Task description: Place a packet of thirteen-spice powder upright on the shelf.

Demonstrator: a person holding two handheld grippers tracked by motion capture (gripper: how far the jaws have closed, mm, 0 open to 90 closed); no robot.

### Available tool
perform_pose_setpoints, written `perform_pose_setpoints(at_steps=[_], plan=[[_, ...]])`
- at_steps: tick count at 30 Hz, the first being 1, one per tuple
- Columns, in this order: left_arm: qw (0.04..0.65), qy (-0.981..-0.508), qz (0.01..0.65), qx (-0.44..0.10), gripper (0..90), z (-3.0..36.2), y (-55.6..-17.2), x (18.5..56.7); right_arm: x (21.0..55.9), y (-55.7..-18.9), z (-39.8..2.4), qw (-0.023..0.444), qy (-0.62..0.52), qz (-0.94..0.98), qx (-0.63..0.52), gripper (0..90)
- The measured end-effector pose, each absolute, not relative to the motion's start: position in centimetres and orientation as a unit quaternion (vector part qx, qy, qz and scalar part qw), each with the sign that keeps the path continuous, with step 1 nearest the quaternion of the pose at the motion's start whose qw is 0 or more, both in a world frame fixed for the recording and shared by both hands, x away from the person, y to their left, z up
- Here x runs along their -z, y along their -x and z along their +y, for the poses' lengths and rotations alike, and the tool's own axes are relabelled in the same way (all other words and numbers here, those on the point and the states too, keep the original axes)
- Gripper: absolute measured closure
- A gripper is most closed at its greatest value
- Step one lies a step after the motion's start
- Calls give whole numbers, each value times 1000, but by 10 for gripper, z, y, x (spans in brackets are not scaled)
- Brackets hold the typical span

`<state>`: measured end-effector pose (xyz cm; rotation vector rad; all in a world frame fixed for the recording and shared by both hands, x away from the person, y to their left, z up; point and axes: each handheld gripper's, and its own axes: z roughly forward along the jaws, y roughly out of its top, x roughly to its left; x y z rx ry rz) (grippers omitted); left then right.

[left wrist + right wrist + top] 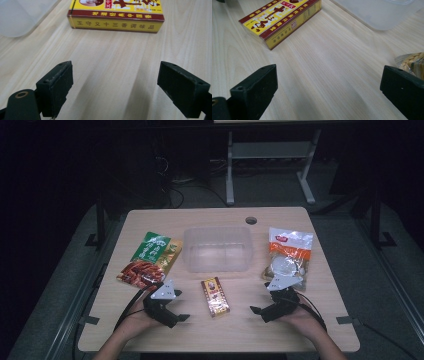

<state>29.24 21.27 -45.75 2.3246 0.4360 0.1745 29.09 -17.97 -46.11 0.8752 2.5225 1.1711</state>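
A yellow and dark red box (215, 296) with printed characters lies flat near the table's front middle. My left gripper (176, 320) rests low on the table to its left, jaws wide open and empty. The box (116, 15) lies ahead of those jaws in the left gripper view. My right gripper (259, 312) sits to the box's right, also open with nothing between its jaws. In the right gripper view the box (280, 20) lies at upper left. A clear plastic tub (217, 249) stands behind the box.
A green and red snack pouch (150, 259) lies left of the tub. A clear bag with an orange band (289, 256) lies at the right, its corner (410, 61) close to my right jaw. The tub's wall (22, 15) (382, 12) is near both grippers. The wooden table (150, 225) has a cable hole (251, 220) at the back.
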Motion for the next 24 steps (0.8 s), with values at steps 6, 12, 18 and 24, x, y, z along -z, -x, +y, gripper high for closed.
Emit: perform_pose_setpoints(at_steps=[6, 12, 18, 24], plan=[[375, -909, 168, -67, 131, 214, -292, 456, 457, -291, -180, 102, -304, 857, -404, 105], [379, -908, 169, -63, 134, 215, -290, 456, 451, -291, -176, 111, -311, 852, -405, 432], [383, -906, 172, -62, 134, 216, -289, 454, 442, -302, -162, 86, -312, 854, -408, 887], [386, -903, 178, -60, 134, 221, -288, 451, 440, -314, -146, 86, -286, 864, -406, 897]])
